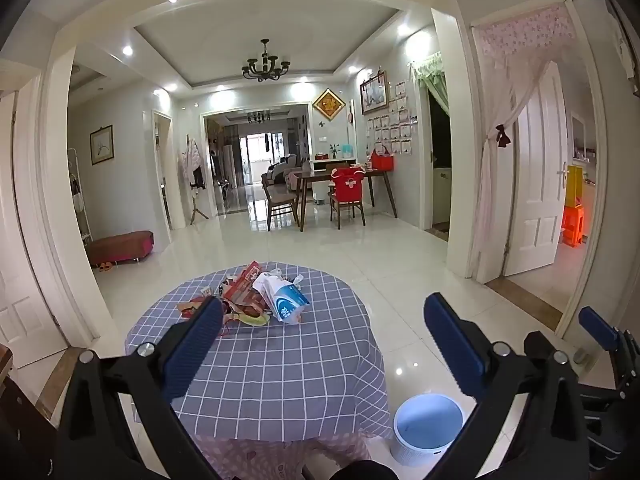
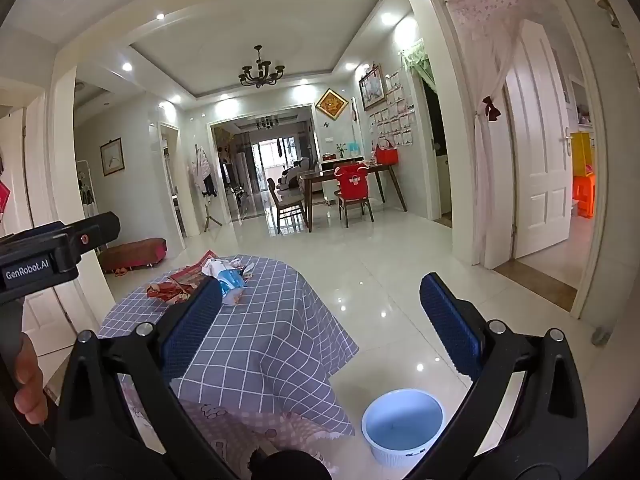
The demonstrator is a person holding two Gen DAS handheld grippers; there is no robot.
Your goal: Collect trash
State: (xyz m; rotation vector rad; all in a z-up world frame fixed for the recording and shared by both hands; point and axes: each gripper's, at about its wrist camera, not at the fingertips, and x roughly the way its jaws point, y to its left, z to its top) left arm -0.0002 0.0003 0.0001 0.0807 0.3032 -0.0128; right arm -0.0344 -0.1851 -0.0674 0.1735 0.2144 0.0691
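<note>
Two handheld grippers hover above a round table (image 1: 280,380) draped in a grey checked cloth, the left gripper (image 1: 324,344) and the right gripper (image 2: 320,328) each with blue fingers spread wide and nothing between them. The trash (image 1: 260,296), a heap of red wrappers and a blue-and-white packet, lies on the table's far side, at 12 o'clock from the left gripper. A white bin (image 2: 402,424) stands on the tiled floor at 5 o'clock from the table.
</note>
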